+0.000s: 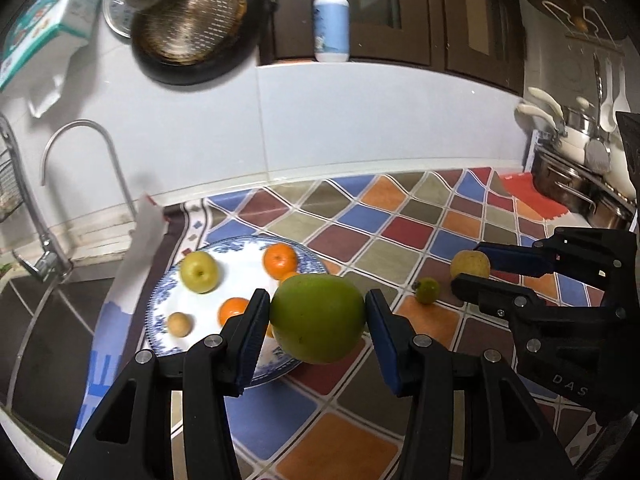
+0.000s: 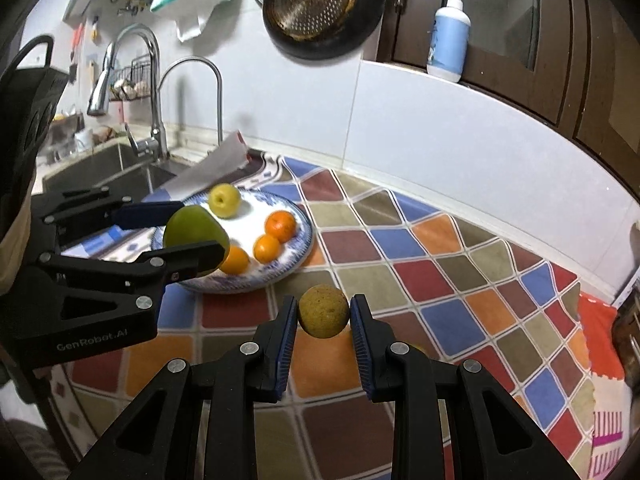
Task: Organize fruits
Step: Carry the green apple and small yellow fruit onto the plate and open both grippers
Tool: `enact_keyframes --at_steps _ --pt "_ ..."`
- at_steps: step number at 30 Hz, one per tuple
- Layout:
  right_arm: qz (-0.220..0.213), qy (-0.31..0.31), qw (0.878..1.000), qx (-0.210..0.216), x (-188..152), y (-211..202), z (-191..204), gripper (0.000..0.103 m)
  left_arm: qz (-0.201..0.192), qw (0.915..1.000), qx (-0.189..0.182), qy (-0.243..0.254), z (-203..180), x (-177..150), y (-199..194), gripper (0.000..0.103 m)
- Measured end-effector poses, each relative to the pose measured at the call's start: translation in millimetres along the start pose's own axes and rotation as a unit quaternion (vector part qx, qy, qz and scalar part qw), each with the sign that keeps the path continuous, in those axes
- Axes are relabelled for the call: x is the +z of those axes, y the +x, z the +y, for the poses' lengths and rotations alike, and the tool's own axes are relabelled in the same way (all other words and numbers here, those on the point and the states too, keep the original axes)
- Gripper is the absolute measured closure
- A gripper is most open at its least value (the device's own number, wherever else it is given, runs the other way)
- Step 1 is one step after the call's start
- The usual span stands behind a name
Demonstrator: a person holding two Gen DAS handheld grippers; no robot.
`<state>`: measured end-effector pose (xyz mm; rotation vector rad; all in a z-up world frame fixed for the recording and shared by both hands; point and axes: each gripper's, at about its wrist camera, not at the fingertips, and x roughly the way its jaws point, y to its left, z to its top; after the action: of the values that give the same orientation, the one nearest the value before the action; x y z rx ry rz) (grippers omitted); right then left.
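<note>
A: How many fruits can be counted here?

B: Three oranges [image 2: 279, 225] are seen on one blue-patterned plate [image 2: 304, 236], plus one yellow-green apple [image 1: 199, 271] and one small tan round fruit [image 1: 179, 323]. That's five counted on the plate.

A: And off the plate?

B: One big green fruit [image 1: 318, 317] is held in the left gripper [image 1: 318, 320], one brownish round fruit [image 2: 323, 311] in the right gripper [image 2: 323, 314], and one small green fruit [image 1: 427, 290] is spotted on the table [image 1: 400, 236]. So eight fruits total, two grippers.

A: Anything else tallied?

B: One pump bottle [image 1: 331, 28], two faucets [image 2: 192, 92] by the sink.
</note>
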<state>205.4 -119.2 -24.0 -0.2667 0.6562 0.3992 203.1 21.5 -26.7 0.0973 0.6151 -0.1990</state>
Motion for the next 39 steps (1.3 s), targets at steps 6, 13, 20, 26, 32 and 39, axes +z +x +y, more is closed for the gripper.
enact_keyframes --at_steps 6,13,20,26,32,39 --pt "-0.014 0.003 1.0 0.011 8.6 -4.5 16.5 0.075 -0.013 0.9998 0.014 -0.005 16.3 -0.6 -16.1 0.054" --pt "-0.024 0.002 1.0 0.02 19.9 -0.6 37.8 0.075 -0.021 0.9994 0.025 -0.005 41.4 -1.6 -26.3 0.054" --pt "-0.033 0.003 0.999 0.02 35.2 9.5 57.3 0.075 -0.03 0.9991 0.031 -0.003 67.8 0.8 -27.2 0.054" --pt "-0.037 0.002 0.999 0.023 49.5 24.2 70.0 0.075 -0.029 0.999 0.033 0.004 87.7 3.5 -17.9 0.054" --pt "-0.028 0.007 0.999 0.029 60.0 47.8 79.1 0.075 -0.021 0.9993 0.031 0.005 104.1 4.5 -2.3 0.054" --pt "-0.01 0.012 0.999 0.033 68.9 79.5 82.4 0.075 -0.007 0.9997 0.021 0.005 118.7 5.5 23.8 0.054"
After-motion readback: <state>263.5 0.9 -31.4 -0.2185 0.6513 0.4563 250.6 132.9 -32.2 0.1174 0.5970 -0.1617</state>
